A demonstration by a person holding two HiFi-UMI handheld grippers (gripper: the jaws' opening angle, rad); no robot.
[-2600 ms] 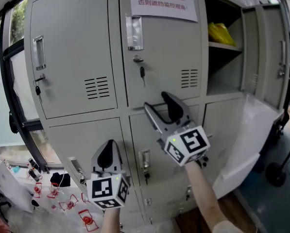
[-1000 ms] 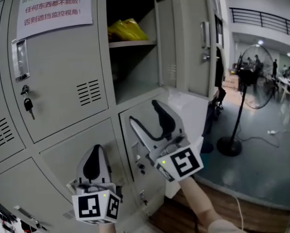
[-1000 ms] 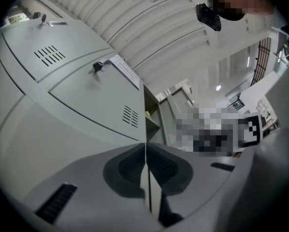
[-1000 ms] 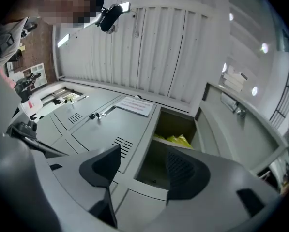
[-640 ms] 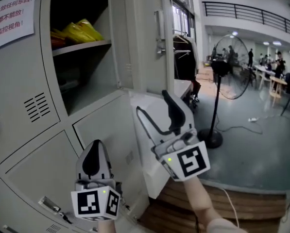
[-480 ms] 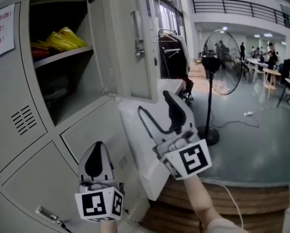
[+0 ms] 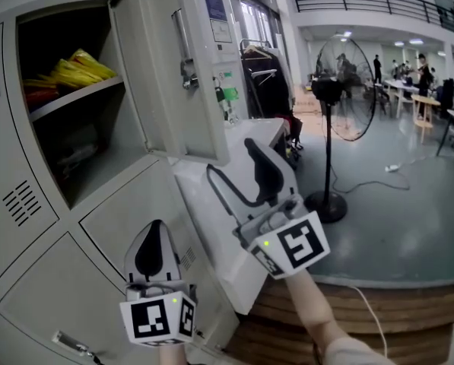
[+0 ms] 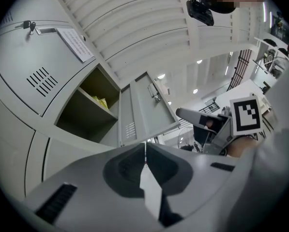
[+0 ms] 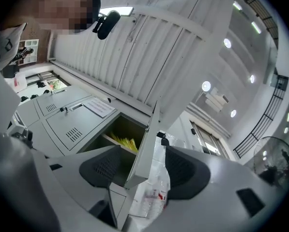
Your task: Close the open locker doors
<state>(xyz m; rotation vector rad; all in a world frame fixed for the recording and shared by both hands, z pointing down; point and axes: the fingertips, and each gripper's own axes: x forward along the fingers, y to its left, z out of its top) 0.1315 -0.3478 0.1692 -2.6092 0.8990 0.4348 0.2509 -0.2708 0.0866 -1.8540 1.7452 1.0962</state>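
The grey upper locker door point(image 7: 162, 67) stands swung open, with yellow bags point(image 7: 74, 68) on the shelf of its compartment point(image 7: 67, 143). My right gripper point(image 7: 230, 158) is open and points up just under the door's lower outer corner. In the right gripper view the door point(image 9: 144, 149) has its edge running between the spread jaws of the right gripper point(image 9: 144, 154), and neither pad presses on it. My left gripper point(image 7: 153, 230) is shut with nothing in it, lower and to the left in front of the closed lower lockers. From the left gripper point(image 8: 145, 151) the open door point(image 8: 146, 105) shows ahead.
A white wrapped panel point(image 7: 227, 234) leans beside the lockers, right under the open door. A standing fan point(image 7: 337, 90) and a clothes rack point(image 7: 261, 74) are behind it. A raised wooden edge point(image 7: 379, 318) runs below. People sit at tables far right.
My view and both grippers have swept right along the lockers. The open door has come from the far right to stand directly above the right gripper. Both jaws kept their states.
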